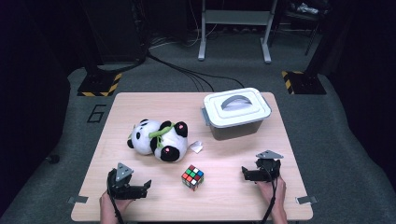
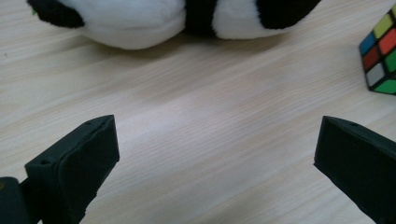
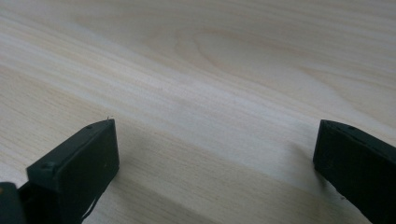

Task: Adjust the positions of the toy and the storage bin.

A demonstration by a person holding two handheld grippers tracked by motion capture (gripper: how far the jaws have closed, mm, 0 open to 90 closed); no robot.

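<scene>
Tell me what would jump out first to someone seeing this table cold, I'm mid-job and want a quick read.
The black-and-white panda plush lying on its side left of the table's middle draws the eye first, with the bright puzzle cube just in front of it near the front edge. At the back right sits a grey storage box with its white handled lid on. The left gripper and right gripper rest at the front corners, jaws wide apart, holding nothing.

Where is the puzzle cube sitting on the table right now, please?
In the high view the puzzle cube sits near the table's front edge, roughly central, between the two grippers and just in front of the plush panda.
</scene>
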